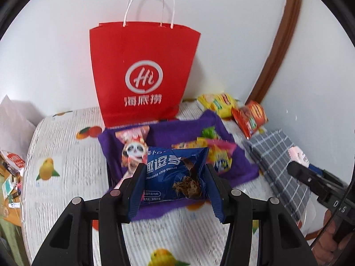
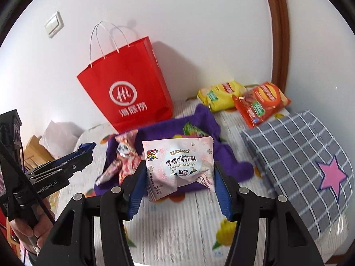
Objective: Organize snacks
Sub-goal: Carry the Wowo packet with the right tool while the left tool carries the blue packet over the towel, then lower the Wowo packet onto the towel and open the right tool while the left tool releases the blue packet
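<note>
1. Above the purple cloth tray point(image 1: 159, 133), a blue chocolate chip cookie packet point(image 1: 175, 173) is clamped by the left gripper point(image 1: 175, 177).
2. A pink snowflake crisp packet point(image 2: 179, 166) is pinched by the right gripper point(image 2: 179, 177), near a red paper bag point(image 2: 126, 84).

Fruit-print table point(image 1: 66, 199): red bag point(image 1: 142, 77), purple cloth point(image 1: 233, 161), checked cushion point(image 2: 299, 155), yellow packet point(image 2: 221, 95), orange packet point(image 2: 261, 104).

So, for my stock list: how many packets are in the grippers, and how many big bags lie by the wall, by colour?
blue packet: 1
pink packet: 1
yellow bag: 1
orange bag: 1
Total: 4
</note>
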`<control>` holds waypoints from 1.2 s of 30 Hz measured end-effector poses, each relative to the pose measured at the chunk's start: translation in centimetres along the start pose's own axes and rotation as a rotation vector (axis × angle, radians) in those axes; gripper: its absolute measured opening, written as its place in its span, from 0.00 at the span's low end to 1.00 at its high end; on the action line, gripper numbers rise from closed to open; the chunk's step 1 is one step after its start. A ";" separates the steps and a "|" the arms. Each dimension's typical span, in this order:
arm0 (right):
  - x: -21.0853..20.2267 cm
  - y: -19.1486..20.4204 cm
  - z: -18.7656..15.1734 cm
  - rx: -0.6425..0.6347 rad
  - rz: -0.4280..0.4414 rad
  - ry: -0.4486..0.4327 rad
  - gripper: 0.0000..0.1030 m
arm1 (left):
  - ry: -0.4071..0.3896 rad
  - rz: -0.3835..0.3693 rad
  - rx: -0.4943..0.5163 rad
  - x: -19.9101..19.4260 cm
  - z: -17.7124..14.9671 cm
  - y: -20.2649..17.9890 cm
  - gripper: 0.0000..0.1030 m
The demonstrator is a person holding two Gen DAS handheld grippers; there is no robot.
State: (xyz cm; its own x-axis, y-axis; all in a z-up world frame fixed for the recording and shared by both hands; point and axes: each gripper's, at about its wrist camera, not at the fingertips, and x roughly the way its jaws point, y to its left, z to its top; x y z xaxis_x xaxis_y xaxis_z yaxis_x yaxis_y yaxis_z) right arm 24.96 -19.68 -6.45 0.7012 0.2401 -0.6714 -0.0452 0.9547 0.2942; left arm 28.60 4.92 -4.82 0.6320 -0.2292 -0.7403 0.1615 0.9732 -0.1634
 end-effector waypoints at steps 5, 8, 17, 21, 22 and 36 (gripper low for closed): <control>2.0 0.5 1.9 0.008 0.015 0.017 0.55 | -0.016 0.004 -0.011 0.8 2.1 0.2 0.49; 3.3 0.7 2.9 0.019 0.033 0.027 0.55 | -0.024 0.027 -0.018 1.6 2.9 0.4 0.49; 6.5 2.4 6.3 -0.002 0.055 0.024 0.55 | -0.001 0.028 -0.058 4.3 3.4 2.4 0.49; 7.7 3.3 7.2 -0.025 0.057 0.013 0.55 | 0.005 0.026 -0.075 4.9 3.5 3.6 0.49; 8.0 3.5 7.3 -0.030 0.058 0.013 0.55 | 0.006 0.030 -0.084 5.0 3.6 3.9 0.49; 13.0 4.3 8.2 -0.042 0.086 0.067 0.55 | 0.038 0.086 -0.118 7.1 3.3 5.5 0.49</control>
State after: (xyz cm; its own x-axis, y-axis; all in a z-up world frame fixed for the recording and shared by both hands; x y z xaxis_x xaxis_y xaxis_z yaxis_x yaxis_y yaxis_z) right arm 39.72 -13.94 -8.28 0.6442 0.3313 -0.6894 -0.1340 0.9362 0.3248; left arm 36.51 8.56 -8.85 0.6104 -0.1462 -0.7785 0.0161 0.9849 -0.1723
